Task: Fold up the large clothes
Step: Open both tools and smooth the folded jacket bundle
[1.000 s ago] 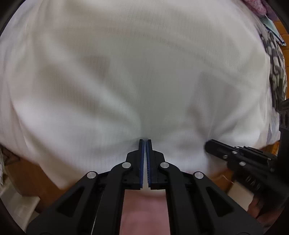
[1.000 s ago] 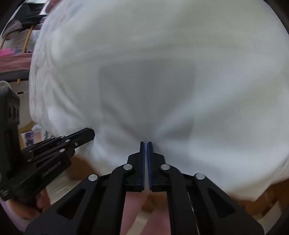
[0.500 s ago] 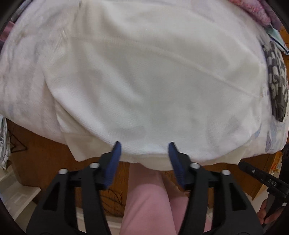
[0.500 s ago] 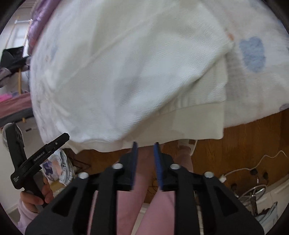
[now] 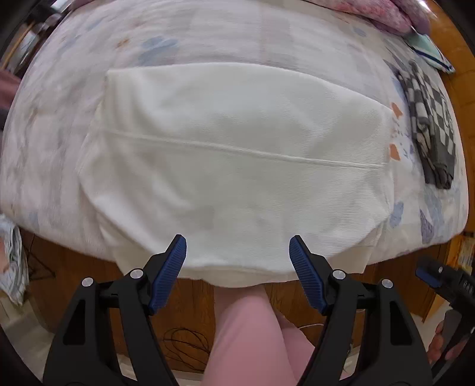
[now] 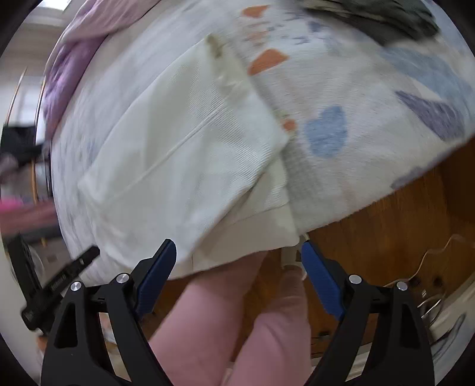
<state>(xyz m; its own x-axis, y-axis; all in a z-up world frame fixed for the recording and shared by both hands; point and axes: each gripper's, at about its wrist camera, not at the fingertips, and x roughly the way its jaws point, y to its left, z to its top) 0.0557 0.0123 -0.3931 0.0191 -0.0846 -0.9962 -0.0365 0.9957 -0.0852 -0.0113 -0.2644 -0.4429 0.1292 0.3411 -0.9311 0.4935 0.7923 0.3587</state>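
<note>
A large white knit garment (image 5: 237, 166) lies folded flat on the patterned bed sheet (image 5: 207, 38), its hem hanging a little over the bed's near edge. My left gripper (image 5: 237, 252) hovers above that near hem, jaws opening wide, nothing between them. In the right wrist view the same garment (image 6: 184, 160) fills the left half, with its right folded edge showing. My right gripper (image 6: 237, 255) hangs off the garment's near right corner, jaws opening, with nothing between them. The right gripper also shows at the left wrist view's right edge (image 5: 445, 282).
A grey checked cloth (image 5: 430, 127) lies on the bed to the right. Pink-purple bedding (image 5: 394, 14) is bunched at the far side. The wooden bed frame (image 6: 400, 225) and cables on the floor are below. The person's pink-clad legs (image 5: 252, 341) stand against the bed.
Both grippers went from shut on the white garment to open and let it go. Both rose and drew back, so the garment now lies flat on the bed.
</note>
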